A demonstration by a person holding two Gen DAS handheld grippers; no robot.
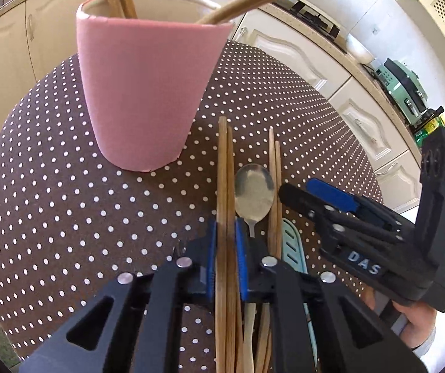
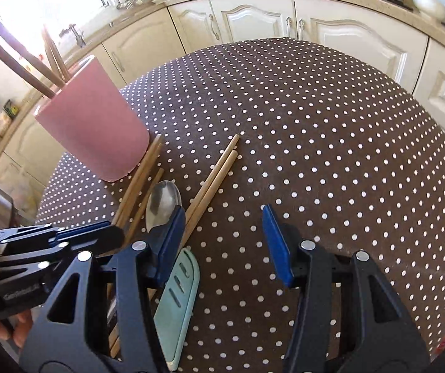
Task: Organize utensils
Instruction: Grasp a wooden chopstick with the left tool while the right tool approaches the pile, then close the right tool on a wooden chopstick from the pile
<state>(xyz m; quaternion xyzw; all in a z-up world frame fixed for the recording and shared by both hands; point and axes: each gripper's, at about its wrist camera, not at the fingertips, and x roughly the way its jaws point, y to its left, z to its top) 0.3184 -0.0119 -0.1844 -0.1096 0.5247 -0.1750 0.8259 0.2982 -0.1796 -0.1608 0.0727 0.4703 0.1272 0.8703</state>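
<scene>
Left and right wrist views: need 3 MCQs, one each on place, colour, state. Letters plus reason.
1. The metal spoon lies:
A. on the tablecloth
B. in the cup
C. in the right gripper

2. The cup is:
A. green
B. pink
C. white

3. The left gripper is:
A. wide open
B. out of view
C. closed on chopsticks

A: the spoon lies flat between chopstick pairs on the dotted tablecloth.
B: its wall is pink in both views.
C: its blue pads press the wooden chopsticks; the right gripper is open and holds nothing.
</scene>
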